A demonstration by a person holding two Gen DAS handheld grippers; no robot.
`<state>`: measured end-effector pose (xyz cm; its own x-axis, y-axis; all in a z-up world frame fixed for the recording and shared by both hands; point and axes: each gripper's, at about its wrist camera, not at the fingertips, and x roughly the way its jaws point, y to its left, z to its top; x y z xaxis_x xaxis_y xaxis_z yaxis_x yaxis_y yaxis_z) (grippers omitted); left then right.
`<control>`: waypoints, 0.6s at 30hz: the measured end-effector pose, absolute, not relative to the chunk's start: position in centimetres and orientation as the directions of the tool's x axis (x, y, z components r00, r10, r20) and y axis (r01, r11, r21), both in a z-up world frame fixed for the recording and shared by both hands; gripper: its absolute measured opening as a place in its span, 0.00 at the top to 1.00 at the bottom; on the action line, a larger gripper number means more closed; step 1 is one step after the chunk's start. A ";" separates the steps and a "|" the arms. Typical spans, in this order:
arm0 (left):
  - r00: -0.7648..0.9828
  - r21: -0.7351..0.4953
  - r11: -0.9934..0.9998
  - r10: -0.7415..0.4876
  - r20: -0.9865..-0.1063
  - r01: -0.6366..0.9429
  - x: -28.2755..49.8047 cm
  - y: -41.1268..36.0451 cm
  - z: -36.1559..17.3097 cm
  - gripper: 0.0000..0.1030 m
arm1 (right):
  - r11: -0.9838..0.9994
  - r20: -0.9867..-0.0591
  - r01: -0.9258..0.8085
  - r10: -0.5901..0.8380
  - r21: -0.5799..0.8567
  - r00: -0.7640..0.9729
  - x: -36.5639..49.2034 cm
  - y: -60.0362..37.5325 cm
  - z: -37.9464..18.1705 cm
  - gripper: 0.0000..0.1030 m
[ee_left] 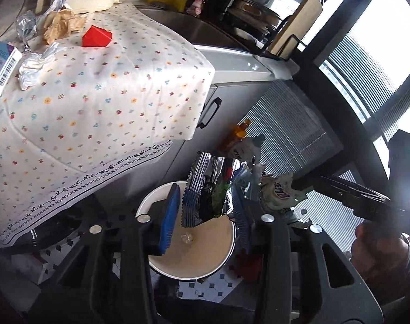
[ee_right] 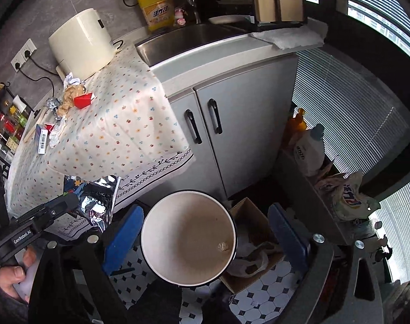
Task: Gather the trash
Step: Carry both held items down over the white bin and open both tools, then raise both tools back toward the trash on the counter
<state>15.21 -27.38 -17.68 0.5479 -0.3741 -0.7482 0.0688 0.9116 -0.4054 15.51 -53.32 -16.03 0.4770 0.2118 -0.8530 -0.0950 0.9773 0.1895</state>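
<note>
A round white bin [ee_left: 226,259] with a brown inside stands on the floor beside the clothed table [ee_left: 97,113]. My left gripper [ee_left: 205,216] hangs over it with a silver and blue foil wrapper [ee_left: 199,186] between its blue pads [ee_left: 167,216]. A gap shows between the left pad and the wrapper, so the jaws stand open around it. My right gripper [ee_right: 205,237] is wide open above the bin [ee_right: 148,243], with nothing in it. On the table lie crumpled brown paper [ee_left: 62,24], a red carton [ee_left: 97,36], a white tissue [ee_left: 35,67] and a blue-white box [ee_left: 2,67].
A grey cabinet [ee_right: 232,124] with a sink [ee_right: 183,37] stands behind the bin. An open cardboard box [ee_right: 253,243] sits on the tiled floor to its right. A detergent bottle [ee_right: 310,148] and a crumpled bag [ee_right: 348,199] rest on a low shelf. A cream appliance [ee_right: 81,43] stands at the table's back.
</note>
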 end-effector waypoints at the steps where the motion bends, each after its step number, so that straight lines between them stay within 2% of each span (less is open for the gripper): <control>1: 0.545 -0.402 0.913 -0.375 -0.750 0.076 15.4 -27.7 -17.6 0.39 | 0.979 -0.853 -0.085 0.204 0.187 0.481 15.4 -53.8 -16.0 0.11; 4: 0.551 -0.401 0.913 -0.376 -0.745 0.081 15.6 -27.9 -17.2 0.21 | 0.980 -0.850 -0.058 0.192 0.188 0.491 15.0 -55.0 -15.8 0.10; 6: 0.562 -0.391 0.917 -0.362 -0.744 0.074 15.4 -27.6 -16.8 0.17 | 0.980 -0.843 -0.049 0.189 0.191 0.503 14.8 -55.4 -15.6 0.08; 10: 0.592 -0.366 0.929 -0.324 -0.738 0.051 14.8 -26.5 -15.6 0.10 | 0.977 -0.826 -0.065 0.205 0.201 0.525 14.6 -54.8 -14.9 0.08; 18: 0.683 -0.332 0.942 -0.219 -0.697 -0.036 12.1 -22.9 -12.1 0.07 | 0.965 -0.744 -0.170 0.264 0.202 0.613 15.3 -50.3 -12.0 0.08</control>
